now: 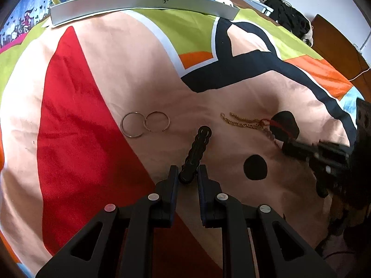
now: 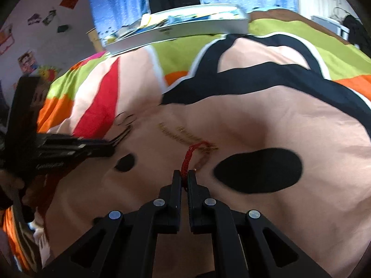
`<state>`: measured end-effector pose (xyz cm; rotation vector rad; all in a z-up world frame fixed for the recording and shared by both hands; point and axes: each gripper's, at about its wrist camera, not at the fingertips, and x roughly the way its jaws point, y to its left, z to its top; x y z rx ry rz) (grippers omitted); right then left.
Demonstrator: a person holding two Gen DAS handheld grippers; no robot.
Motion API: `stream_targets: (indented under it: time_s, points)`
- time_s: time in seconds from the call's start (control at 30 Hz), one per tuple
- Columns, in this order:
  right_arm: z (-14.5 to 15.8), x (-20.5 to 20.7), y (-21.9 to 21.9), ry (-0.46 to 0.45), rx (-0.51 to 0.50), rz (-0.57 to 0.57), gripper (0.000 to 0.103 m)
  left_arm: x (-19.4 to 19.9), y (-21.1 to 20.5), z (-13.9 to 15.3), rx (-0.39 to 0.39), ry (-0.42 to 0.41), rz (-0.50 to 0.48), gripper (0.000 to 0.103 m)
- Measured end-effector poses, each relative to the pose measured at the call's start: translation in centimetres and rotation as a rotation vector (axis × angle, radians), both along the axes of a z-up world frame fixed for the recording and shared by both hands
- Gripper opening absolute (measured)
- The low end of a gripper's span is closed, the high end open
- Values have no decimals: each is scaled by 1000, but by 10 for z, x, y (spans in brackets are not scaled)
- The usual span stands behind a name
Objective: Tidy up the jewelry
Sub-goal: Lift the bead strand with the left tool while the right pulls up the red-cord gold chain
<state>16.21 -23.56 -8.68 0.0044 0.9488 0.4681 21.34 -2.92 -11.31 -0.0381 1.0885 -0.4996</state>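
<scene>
1. The left gripper (image 1: 187, 173) has its jaws a little apart around the near end of a black bracelet (image 1: 197, 149), with a gap showing on each side, so the fingers flank the end without pressing it.
2. The black bracelet lies on the bedspread (image 1: 92, 69) and stretches away toward 12 o'clock from the jaws.
3. Two thin hoops (image 1: 145, 124) lie touching side by side at about 10 o'clock from the bracelet's far end.
4. A gold chain (image 1: 242, 120) lies at about 2 o'clock from the bracelet, well apart from the hoops.
5. The right gripper (image 2: 184, 177) has its jaws nearly together, pinching a red cord (image 2: 186, 162) between the tips.
6. The red cord runs toward 12 o'clock from the jaws and meets the gold chain; the picture is blurred there, so how they tangle is unclear.
7. A long white box (image 1: 143, 5) sits at the far edge of the bedspread, at 12 o'clock.
</scene>
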Motion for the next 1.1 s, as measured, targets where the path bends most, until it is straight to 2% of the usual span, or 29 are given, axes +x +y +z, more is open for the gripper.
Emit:
stream_targets:
  time_s: [0.23,0.4,0.47,0.5,0.87,1.1]
  points:
    - [0,-29,28,7,-6,90,5,-6,11,4,-10,0,22,13]
    - [1,-33,24,16,5,55,9,-15,22,4,-17,5,37,13]
    - [-1,-28,18,28,14,23,20,-17,25,4,-20,5,40,13]
    - [-2,-24,16,37,22,6,22,-17,25,4,-21,4,41,13]
    - [-8,-14,-1,48,19,-65,22,-18,29,2,-31,11,48,13]
    - [-4,23,-10,53,82,-87,22,-17,30,1,-32,18,48,13]
